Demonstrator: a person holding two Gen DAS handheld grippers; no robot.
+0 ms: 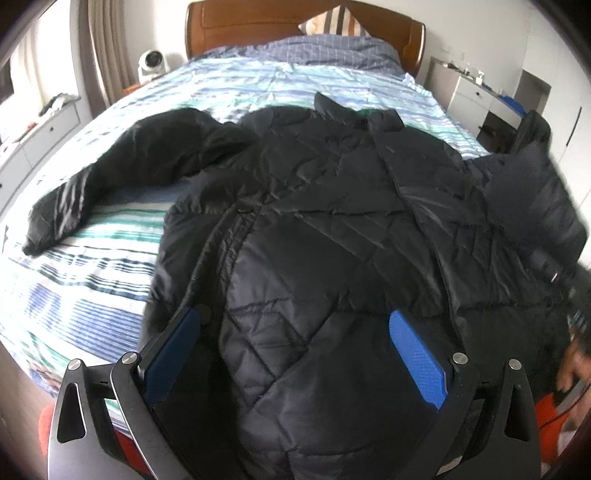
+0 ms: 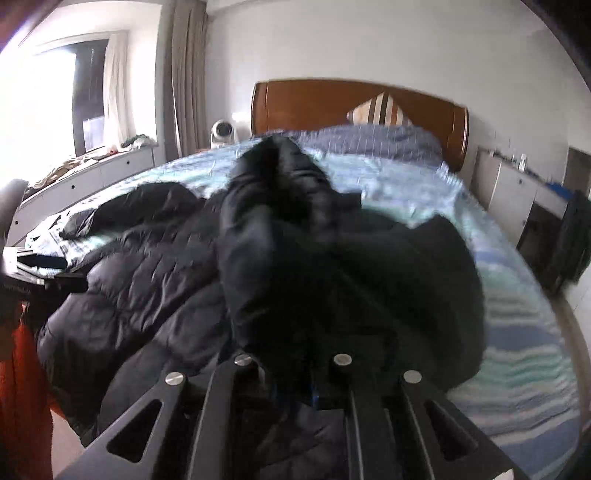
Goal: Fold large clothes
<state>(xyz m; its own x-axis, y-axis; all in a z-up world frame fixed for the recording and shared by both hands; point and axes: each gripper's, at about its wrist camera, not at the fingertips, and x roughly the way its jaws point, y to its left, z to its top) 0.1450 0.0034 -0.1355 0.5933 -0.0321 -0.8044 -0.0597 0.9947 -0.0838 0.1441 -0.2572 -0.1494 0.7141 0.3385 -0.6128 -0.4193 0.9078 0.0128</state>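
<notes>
Nearest, the left gripper [image 1: 295, 347] hovers over the lower hem of a black quilted jacket [image 1: 314, 206], its blue pads [image 1: 417, 354] spread wide and pressing on nothing. The right gripper [image 2: 293, 373] has its jaws drawn nearly together, pinching a bunched fold of the jacket [image 2: 280, 258], which rises dark and blurred in front of its lens. The jacket lies front-up on the near half of a bed [image 1: 92, 273] covered in a blue, green and white striped sheet; one sleeve [image 1: 74, 199] reaches out to the left. An orange garment [image 2: 26, 387] shows at the near left edge. Farther on lie a folded blue checked quilt [image 1: 325, 50], a striped pillow [image 1: 334, 22] and a wooden headboard [image 1: 236, 26]. At far left stand a small white fan [image 1: 151, 64], curtains [image 2: 186, 74] and a window [image 2: 48, 99]; white drawers [image 1: 476, 92] stand at far right.
</notes>
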